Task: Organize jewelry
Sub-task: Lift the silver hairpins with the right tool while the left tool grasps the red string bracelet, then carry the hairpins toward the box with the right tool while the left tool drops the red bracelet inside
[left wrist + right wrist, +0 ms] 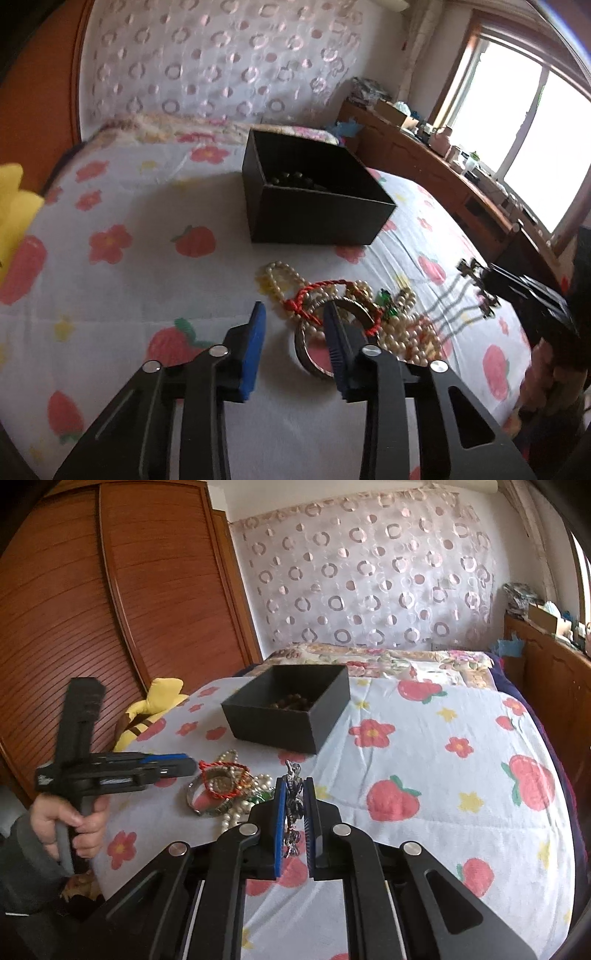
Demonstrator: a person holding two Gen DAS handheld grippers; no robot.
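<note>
In the left wrist view, the left hand-held gripper (293,314) stands partly apart over the jewelry pile (354,314) on the bed (129,295), gripping nothing; the black box (314,199) sits beyond. In the right wrist view, the right hand-held gripper (295,794) clamps a metal chain (293,805) above the bed.

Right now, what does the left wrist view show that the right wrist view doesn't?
Only the left wrist view: the window, and the left gripper close up, fingers apart over the metal bangle.
Only the right wrist view: the wooden wardrobe, the hand holding the left gripper, and the right gripper shut on a dark metal chain.
Both: the black box with dark beads, the pearl pile and the flowered bedsheet.
</note>
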